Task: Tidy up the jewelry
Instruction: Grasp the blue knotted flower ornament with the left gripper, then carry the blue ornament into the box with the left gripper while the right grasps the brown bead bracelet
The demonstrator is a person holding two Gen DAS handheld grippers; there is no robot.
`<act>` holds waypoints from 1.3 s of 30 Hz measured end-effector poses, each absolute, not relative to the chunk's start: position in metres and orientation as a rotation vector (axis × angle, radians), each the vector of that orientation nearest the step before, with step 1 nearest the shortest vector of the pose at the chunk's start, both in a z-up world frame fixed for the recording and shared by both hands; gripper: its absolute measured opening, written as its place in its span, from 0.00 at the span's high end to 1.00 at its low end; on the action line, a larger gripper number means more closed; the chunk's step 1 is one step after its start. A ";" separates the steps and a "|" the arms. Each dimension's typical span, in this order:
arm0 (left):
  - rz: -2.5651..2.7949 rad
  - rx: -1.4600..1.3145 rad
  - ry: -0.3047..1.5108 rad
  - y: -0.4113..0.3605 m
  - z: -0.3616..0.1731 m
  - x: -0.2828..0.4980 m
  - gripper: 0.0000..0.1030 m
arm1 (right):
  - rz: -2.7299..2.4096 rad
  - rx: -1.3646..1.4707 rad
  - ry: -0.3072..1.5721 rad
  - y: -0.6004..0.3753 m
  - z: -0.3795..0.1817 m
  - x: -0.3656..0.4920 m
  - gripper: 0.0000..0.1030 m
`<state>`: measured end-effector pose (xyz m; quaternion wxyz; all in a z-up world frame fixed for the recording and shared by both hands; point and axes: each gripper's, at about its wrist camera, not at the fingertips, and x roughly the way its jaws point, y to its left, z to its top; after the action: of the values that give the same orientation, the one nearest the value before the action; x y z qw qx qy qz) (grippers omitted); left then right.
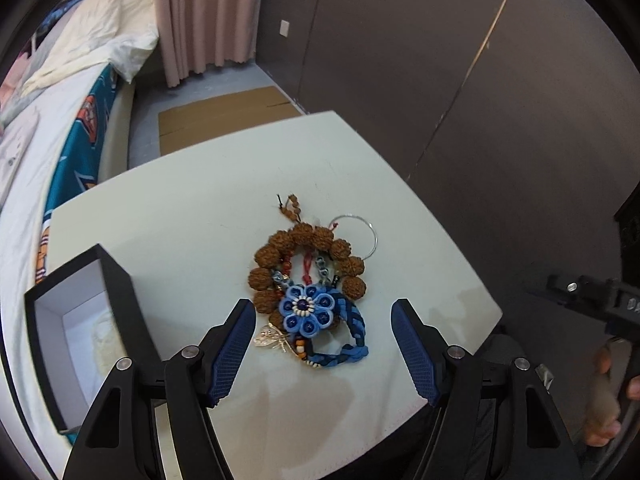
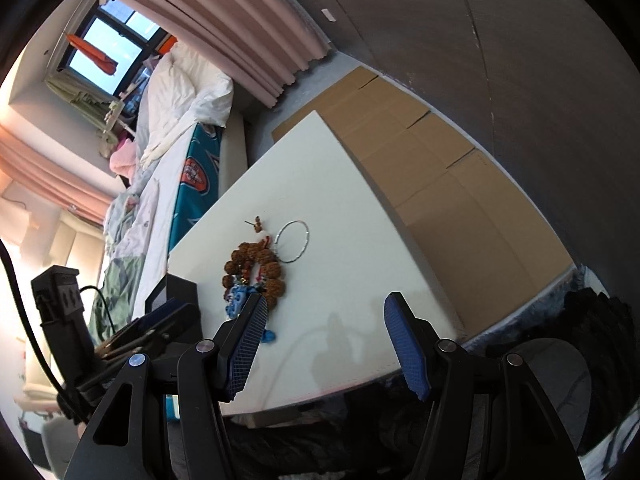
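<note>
Jewelry pile (image 1: 310, 280) sat mid-counter (image 1: 192, 216), silver hoop (image 1: 362, 236) at its 1 o'clock, black box (image 1: 86, 332) at 9. My left tongs (image 1: 323, 338) hung apart over the pile; right tongs (image 2: 325, 344) were apart too, gripping nothing.

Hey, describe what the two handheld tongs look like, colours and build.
Both the left tongs and right tongs have matte black angular linkage arms with silver pivot bolts; each finger carries a blue pad with fine grid texture. A black cable loops beside the left unit in the right wrist view.
</note>
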<state>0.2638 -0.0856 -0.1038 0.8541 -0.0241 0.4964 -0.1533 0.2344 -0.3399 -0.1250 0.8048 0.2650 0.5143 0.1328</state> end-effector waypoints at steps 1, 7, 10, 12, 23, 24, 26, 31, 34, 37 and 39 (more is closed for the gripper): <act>-0.323 -0.049 1.055 -0.087 -0.108 0.266 0.35 | 0.282 0.569 1.101 -0.341 -0.125 0.234 0.40; -0.312 -0.032 1.082 -0.093 -0.121 0.274 0.37 | 0.269 0.573 1.105 -0.348 -0.128 0.236 0.40; -0.303 -0.024 1.096 -0.095 -0.128 0.279 0.44 | 0.263 0.573 1.111 -0.348 -0.130 0.237 0.40; -0.299 -0.025 1.110 -0.094 -0.133 0.282 0.52 | 0.263 0.572 1.113 -0.347 -0.130 0.238 0.40; -0.313 -0.063 1.096 -0.082 -0.130 0.281 0.82 | 0.306 0.530 1.160 -0.313 -0.143 0.260 0.40; -0.311 -0.060 1.092 -0.081 -0.127 0.280 0.82 | 0.312 0.521 1.162 -0.309 -0.144 0.261 0.40; -0.309 -0.059 1.082 -0.078 -0.122 0.280 0.82 | 0.326 0.511 1.166 -0.301 -0.145 0.261 0.40; -0.305 -0.070 1.045 -0.068 -0.106 0.274 0.83 | 0.355 0.489 1.179 -0.288 -0.148 0.262 0.40; -0.299 -0.077 1.021 -0.061 -0.096 0.269 0.83 | 0.363 0.475 1.185 -0.281 -0.148 0.265 0.40; -0.290 -0.079 0.997 -0.053 -0.086 0.264 0.83 | 0.382 0.467 1.186 -0.275 -0.148 0.270 0.40; -0.280 -0.077 0.988 -0.049 -0.080 0.262 0.83 | 0.394 0.471 1.194 -0.271 -0.150 0.274 0.40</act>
<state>0.2618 -0.0486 -0.0802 0.8703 -0.0368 0.4726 -0.1340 0.2741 -0.2708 -0.1502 0.7832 0.2181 0.5530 0.1823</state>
